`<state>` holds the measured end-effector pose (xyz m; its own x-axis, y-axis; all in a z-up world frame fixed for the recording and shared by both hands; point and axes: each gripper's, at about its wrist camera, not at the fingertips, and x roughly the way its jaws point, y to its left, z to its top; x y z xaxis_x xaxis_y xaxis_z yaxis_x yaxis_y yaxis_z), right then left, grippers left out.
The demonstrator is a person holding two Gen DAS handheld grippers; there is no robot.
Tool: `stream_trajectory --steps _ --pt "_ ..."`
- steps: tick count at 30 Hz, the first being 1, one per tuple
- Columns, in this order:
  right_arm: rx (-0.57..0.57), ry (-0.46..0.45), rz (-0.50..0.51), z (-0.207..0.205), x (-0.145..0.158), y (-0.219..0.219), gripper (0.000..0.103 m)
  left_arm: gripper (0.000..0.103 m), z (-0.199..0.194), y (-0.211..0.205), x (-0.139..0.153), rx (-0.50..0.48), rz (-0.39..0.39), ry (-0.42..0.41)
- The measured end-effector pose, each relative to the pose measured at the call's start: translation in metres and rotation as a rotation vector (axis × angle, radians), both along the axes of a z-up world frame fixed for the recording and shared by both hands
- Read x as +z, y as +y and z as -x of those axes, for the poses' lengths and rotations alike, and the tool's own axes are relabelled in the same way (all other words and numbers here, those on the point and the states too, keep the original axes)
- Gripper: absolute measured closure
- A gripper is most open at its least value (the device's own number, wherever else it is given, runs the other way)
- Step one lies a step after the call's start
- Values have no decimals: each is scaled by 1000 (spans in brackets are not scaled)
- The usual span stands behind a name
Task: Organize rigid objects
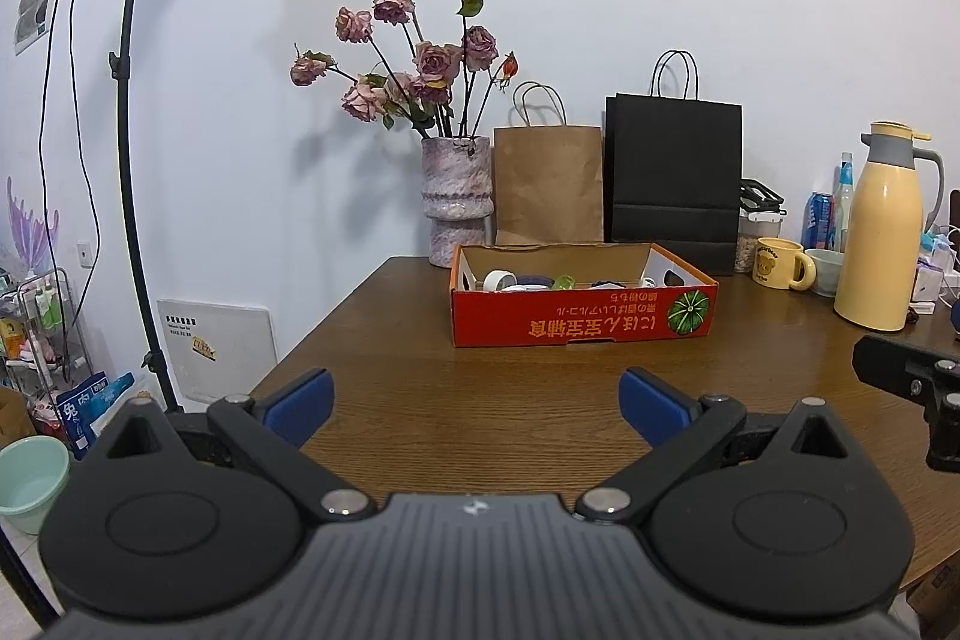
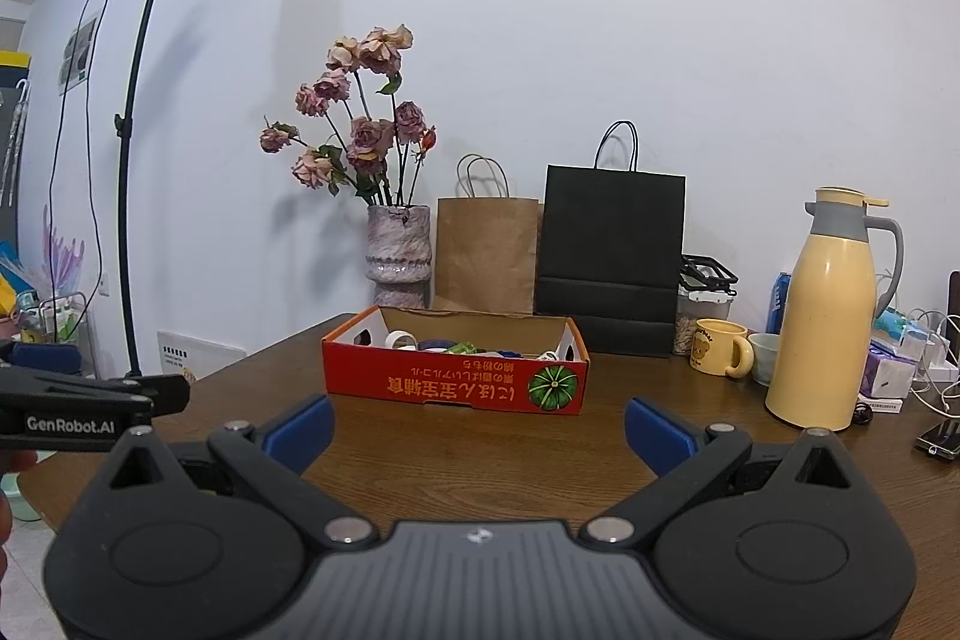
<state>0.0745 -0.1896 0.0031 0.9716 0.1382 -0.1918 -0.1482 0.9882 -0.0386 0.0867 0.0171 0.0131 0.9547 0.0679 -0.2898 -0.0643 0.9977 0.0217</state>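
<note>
While rigid rolls fill the rectangular cardboard box (image 1: 576, 319), smooth wooden table (image 1: 480, 400) gleams.

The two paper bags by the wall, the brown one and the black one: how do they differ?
The brown paper bag is shorter and narrower than the black paper bag. The brown one has pale twisted handles; the black one has thin dark handles. The brown one stands next to the mottled pink vase, while the black one stands nearer the yellow bear mug. Both stand upright against the wall, behind the red cardboard box.
</note>
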Motion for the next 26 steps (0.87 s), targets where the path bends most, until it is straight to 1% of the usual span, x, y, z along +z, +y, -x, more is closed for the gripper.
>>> stream_trajectory --steps 11,20,26 --pt "0 0 0 0 0 0 0 0 1 0 2 -9 3 -4" --pt "0 1 0 0 0 0 0 0 2 -2 2 4 -9 -11" --pt "-1 1 0 0 0 1 0 0 4 -1 1 -11 4 -15"
